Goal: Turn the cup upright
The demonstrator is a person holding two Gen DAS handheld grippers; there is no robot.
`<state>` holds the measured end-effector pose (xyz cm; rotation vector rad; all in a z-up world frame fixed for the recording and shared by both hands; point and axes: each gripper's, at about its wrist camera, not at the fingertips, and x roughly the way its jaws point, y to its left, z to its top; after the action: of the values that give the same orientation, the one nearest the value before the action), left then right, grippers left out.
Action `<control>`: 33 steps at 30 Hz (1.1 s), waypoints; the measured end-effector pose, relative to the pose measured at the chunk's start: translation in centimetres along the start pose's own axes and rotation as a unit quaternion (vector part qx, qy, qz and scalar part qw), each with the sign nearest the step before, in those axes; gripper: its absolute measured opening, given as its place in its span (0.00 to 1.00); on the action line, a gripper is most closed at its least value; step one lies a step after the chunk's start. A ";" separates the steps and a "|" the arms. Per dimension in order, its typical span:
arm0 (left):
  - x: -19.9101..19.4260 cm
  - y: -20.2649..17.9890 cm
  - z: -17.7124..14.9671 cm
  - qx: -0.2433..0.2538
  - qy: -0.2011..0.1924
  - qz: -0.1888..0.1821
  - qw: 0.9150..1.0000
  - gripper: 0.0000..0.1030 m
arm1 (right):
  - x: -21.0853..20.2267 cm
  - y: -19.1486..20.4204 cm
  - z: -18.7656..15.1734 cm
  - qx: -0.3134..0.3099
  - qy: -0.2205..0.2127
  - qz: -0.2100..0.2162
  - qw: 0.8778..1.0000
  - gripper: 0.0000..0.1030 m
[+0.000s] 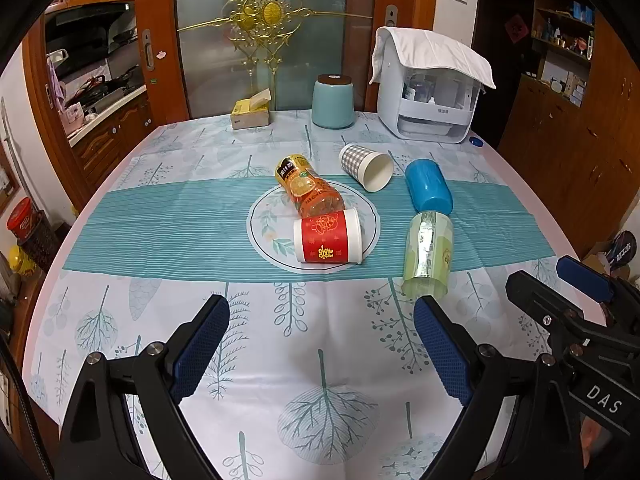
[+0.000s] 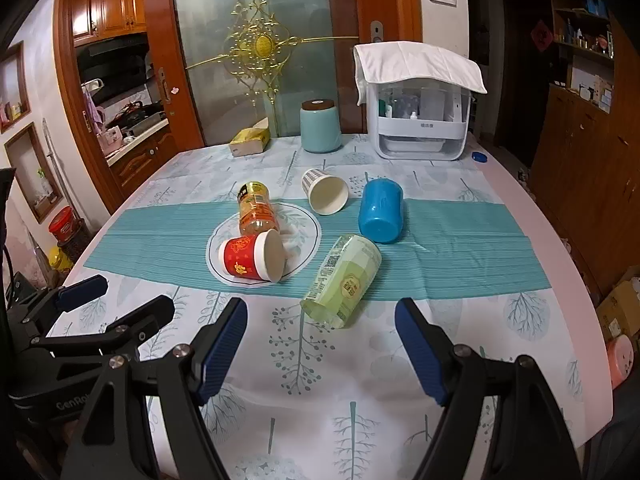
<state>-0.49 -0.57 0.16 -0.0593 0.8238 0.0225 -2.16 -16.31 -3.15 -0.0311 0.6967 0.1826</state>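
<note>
Dining room, wooden doors and a frosted glass panel at top of frame. Round table [image 1: 120, 264] under a pale leaf-print cloth with a teal band across the middle.

Five cups on their sides mid-frame:
- red paper cup [image 1: 327, 236] at centre, touching an orange-labelled clear cup [image 1: 308, 190] just above it.
- checked paper cup [image 1: 366, 167] up and to the right, mouth facing the camera.
- blue cup [image 1: 429, 186] at right, touching a pale green clear cup [image 1: 428, 252] below it.

Left gripper [image 1: 320, 352] low in the left view, jaws spread wide, holding nothing. Right gripper [image 2: 320, 350] low in the right view, also spread and empty, pale green clear cup just beyond.

Likely risks: rolling away at first touch, being round and light; nudging a touching neighbour; crushing thin walls with a hard squeeze; tipping again if released tilted.
</note>
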 end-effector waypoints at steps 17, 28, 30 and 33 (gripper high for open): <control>0.5 -0.2 -0.3 0.004 0.002 -0.003 1.000 0.90 | -0.4 0.4 -0.3 -0.013 -0.007 -0.003 1.000 0.75; 1.7 0.9 -0.2 0.037 -0.002 -0.020 0.999 0.90 | 0.8 0.6 -0.6 -0.008 0.007 -0.001 1.000 0.75; 2.5 1.2 0.0 0.054 0.000 -0.030 0.998 0.90 | 1.4 0.5 -0.5 -0.002 0.012 0.003 1.000 0.75; 4.1 1.8 0.3 0.075 0.007 -0.040 0.996 0.90 | 2.5 0.2 -0.5 0.017 0.017 0.010 1.000 0.75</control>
<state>2.39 1.22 -2.72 0.0496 0.8341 -0.1157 -0.68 -15.78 -5.14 0.0060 0.7338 0.1891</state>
